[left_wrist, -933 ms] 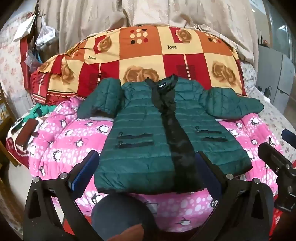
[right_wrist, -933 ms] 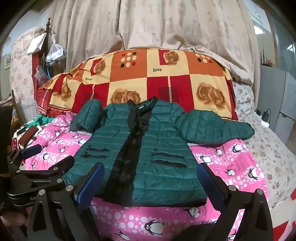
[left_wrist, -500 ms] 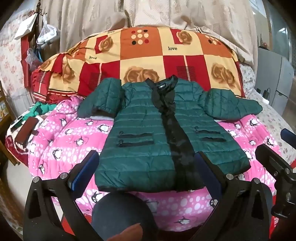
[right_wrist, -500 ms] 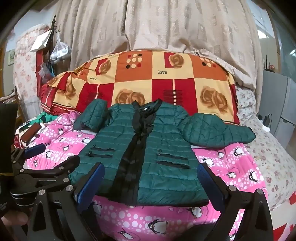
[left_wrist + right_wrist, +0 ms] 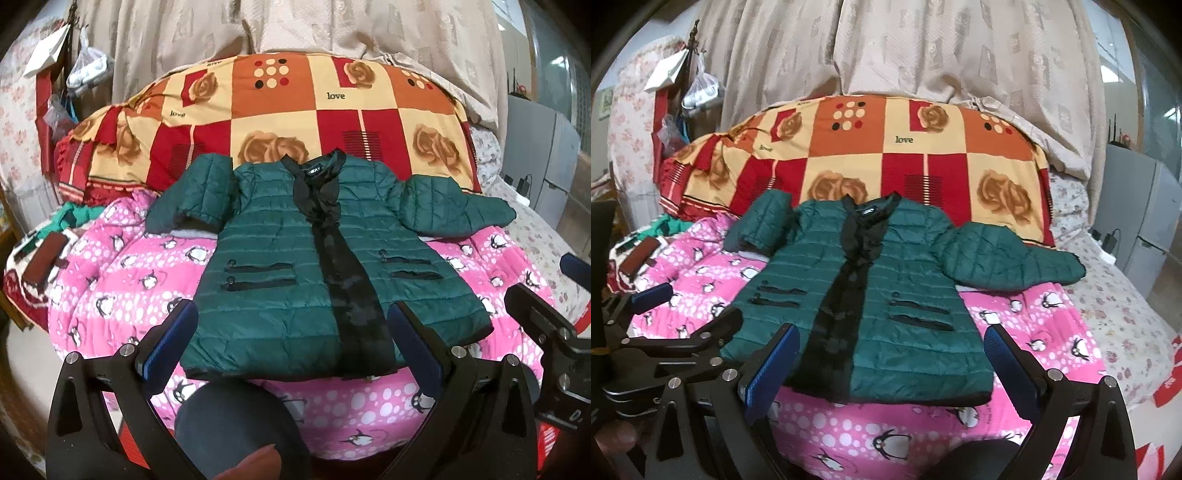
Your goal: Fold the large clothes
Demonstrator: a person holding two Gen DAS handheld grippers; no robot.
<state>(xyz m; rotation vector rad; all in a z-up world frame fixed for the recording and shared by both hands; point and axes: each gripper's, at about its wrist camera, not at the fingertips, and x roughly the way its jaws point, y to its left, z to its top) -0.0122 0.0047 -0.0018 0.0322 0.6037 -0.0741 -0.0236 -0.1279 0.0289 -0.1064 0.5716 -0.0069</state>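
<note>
A dark green quilted jacket (image 5: pixel 280 266) with a black front placket lies flat, front up, on a pink penguin-print blanket (image 5: pixel 125 273). Its left sleeve is folded short; its right sleeve (image 5: pixel 1008 258) stretches out to the right. In the left wrist view my left gripper (image 5: pixel 291 332) is open, hovering just before the jacket's hem and holding nothing. My right gripper (image 5: pixel 892 354) is open too, also short of the hem (image 5: pixel 923 391). Each gripper shows at the edge of the other's view: the right one (image 5: pixel 550 325), the left one (image 5: pixel 665 325).
A big red, orange and cream patchwork quilt (image 5: pixel 295 110) is piled behind the jacket, with beige curtains (image 5: pixel 886 48) beyond. Green cloth and a brown object (image 5: pixel 48 254) lie at the bed's left edge. A grey cabinet (image 5: pixel 1145 221) stands right. A person's knee (image 5: pixel 236 428) shows below.
Both grippers have drawn back and risen slightly, so the jacket sits a little lower and farther in both views. The jacket has not moved, and both grippers stay open.
</note>
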